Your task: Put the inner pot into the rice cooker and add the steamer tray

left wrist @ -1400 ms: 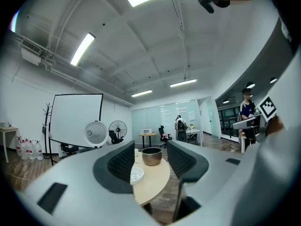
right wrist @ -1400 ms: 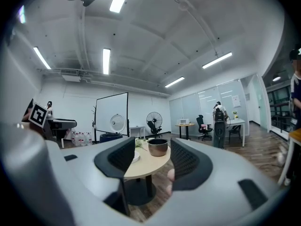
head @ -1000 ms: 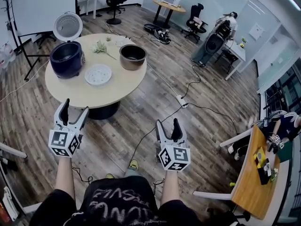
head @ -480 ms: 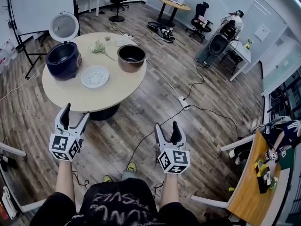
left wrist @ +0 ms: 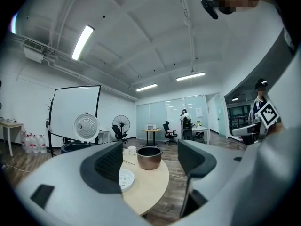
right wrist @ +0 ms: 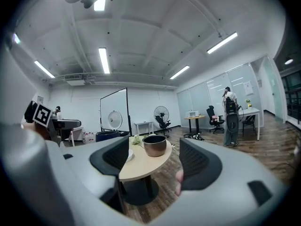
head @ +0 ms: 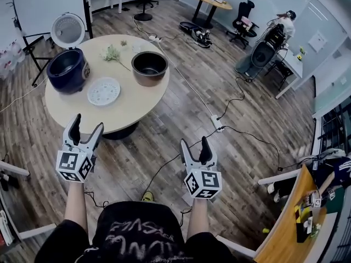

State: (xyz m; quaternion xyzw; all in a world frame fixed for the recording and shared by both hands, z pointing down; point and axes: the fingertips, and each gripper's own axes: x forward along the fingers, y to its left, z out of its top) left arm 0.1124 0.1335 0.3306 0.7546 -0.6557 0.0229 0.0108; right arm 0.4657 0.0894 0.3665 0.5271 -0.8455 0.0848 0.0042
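On the round wooden table [head: 131, 106] stand a dark blue rice cooker [head: 67, 70] with its white lid raised, a bronze inner pot [head: 149, 68] and a flat white steamer tray [head: 103, 91]. My left gripper [head: 83, 128] hangs open just short of the table's near edge, empty. The right gripper [head: 196, 145] is open and empty too, over the floor to the table's right. The pot [left wrist: 149, 157] and tray [left wrist: 126, 180] show between the left jaws, far off. In the right gripper view the pot [right wrist: 155, 145] also sits distant.
A sprig of flowers [head: 112, 53] and a white cup [head: 136, 47] lie at the table's far side. Cables and a power strip [head: 217, 123] run across the wood floor. A whiteboard [head: 41, 7], chairs, other tables and a standing person [head: 286, 23] are farther off.
The whole scene has slid down and left in the head view, so the table sits closer to my grippers. Both grippers keep their open pose.
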